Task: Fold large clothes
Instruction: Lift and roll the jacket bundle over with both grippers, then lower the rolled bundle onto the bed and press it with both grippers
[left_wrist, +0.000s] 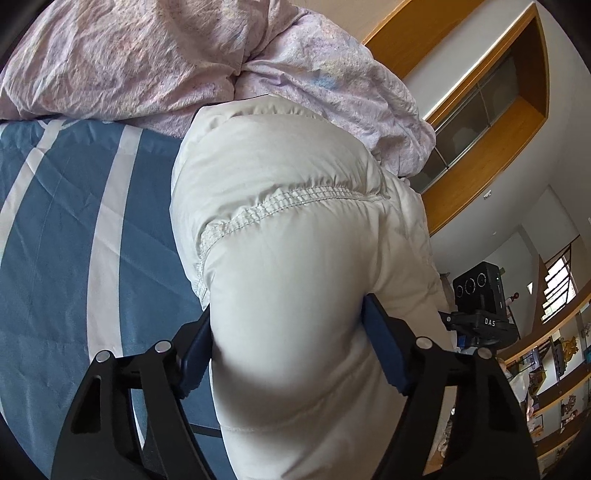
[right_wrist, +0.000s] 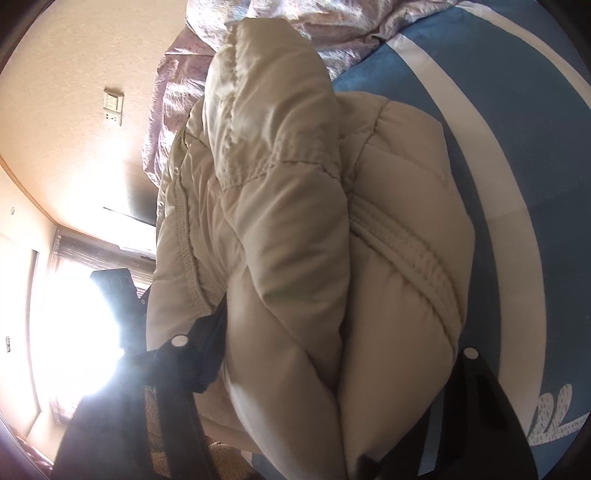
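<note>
Both the left gripper (left_wrist: 288, 354) and right gripper (right_wrist: 332, 354) clench the puffy cream jacket (left_wrist: 295, 229) on the blue striped bed (left_wrist: 74, 221), quilt (left_wrist: 147, 55) at twelve o'clock.

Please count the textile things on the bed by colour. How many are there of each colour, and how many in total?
Cream: 1, the puffy jacket, clamped in the left gripper and the right gripper.
Pink: 1, the crumpled quilt.
Blue with white stripes: 1, the bed sheet.
Total: 3.

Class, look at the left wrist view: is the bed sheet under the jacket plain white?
No, the bed sheet is blue with broad white stripes beside the pale puffy jacket.
</note>
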